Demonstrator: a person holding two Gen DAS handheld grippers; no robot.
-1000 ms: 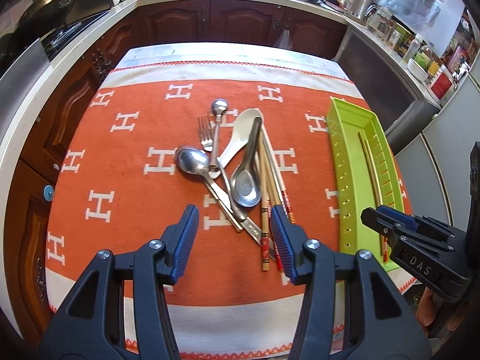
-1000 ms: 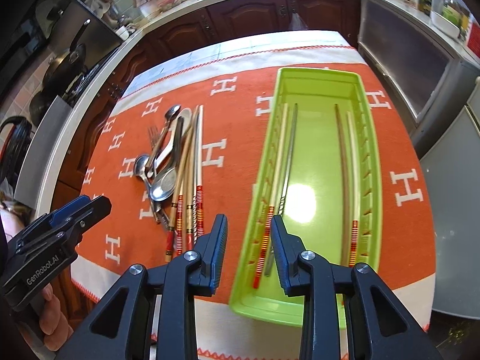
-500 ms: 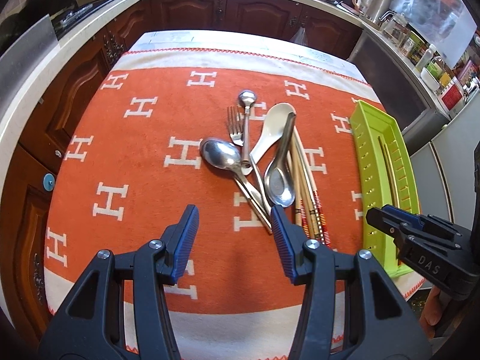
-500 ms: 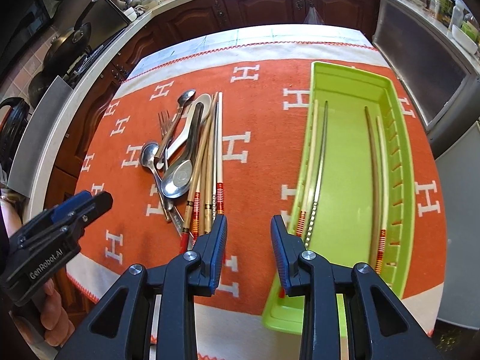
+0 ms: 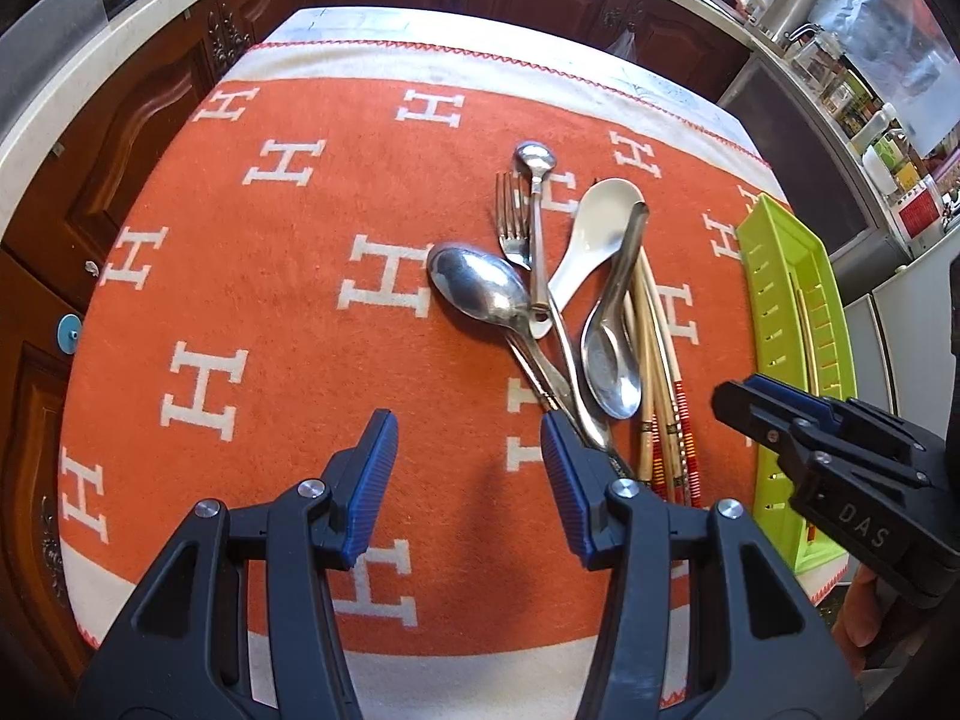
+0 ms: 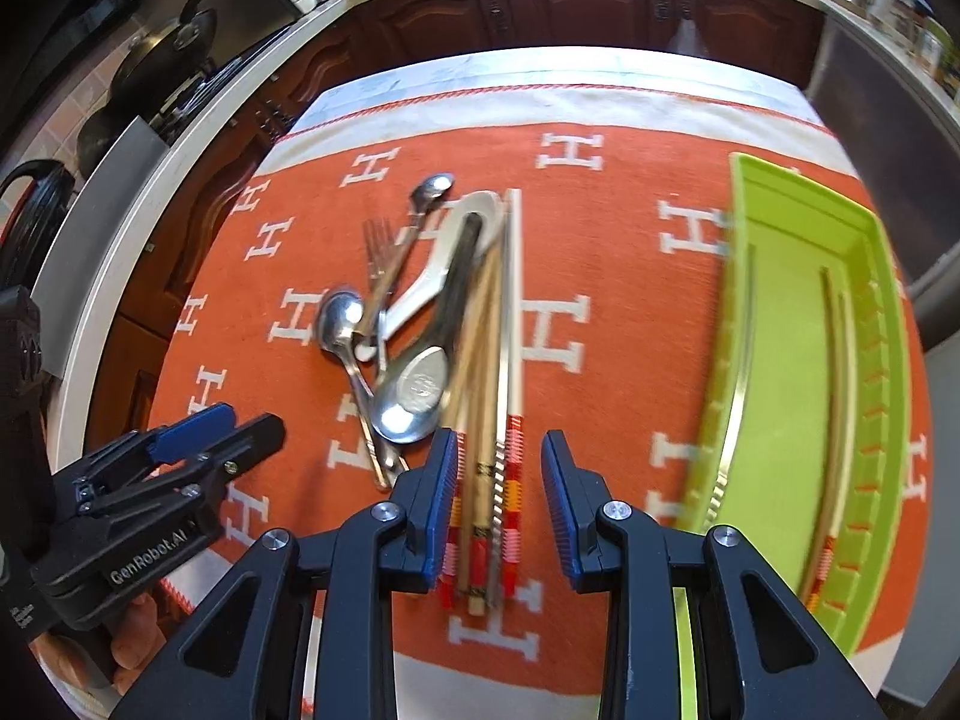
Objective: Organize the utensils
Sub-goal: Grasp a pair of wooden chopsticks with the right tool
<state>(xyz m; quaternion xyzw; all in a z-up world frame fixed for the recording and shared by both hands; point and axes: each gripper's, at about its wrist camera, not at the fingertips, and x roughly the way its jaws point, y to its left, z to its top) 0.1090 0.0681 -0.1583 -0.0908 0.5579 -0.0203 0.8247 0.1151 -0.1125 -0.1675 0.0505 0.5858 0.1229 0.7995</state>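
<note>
A pile of utensils lies mid-cloth: a large steel spoon point(image 5: 477, 291), a fork point(image 5: 511, 219), a small spoon point(image 5: 536, 163), a white ceramic spoon point(image 5: 600, 228), a steel soup spoon point(image 5: 612, 360) and several chopsticks point(image 5: 663, 420). The green tray point(image 6: 786, 372) at the right holds a few chopsticks point(image 6: 739, 408). My left gripper point(image 5: 468, 456) is open and empty, left of the pile's near end. My right gripper point(image 6: 500, 480) is open, its fingertips either side of the near ends of the loose chopsticks point(image 6: 486, 480), above them.
An orange cloth with white H marks point(image 5: 252, 252) covers the table. Dark wooden cabinets point(image 5: 150, 120) and a pale counter run along the left and far sides. Kettles and jars point(image 5: 840, 72) stand at the far right. The tray point(image 5: 780, 300) lies near the table's right edge.
Both grippers have shifted left. My right gripper went from beside the tray to over the loose chopsticks' near ends. My left gripper moved left and closer to the cloth.
</note>
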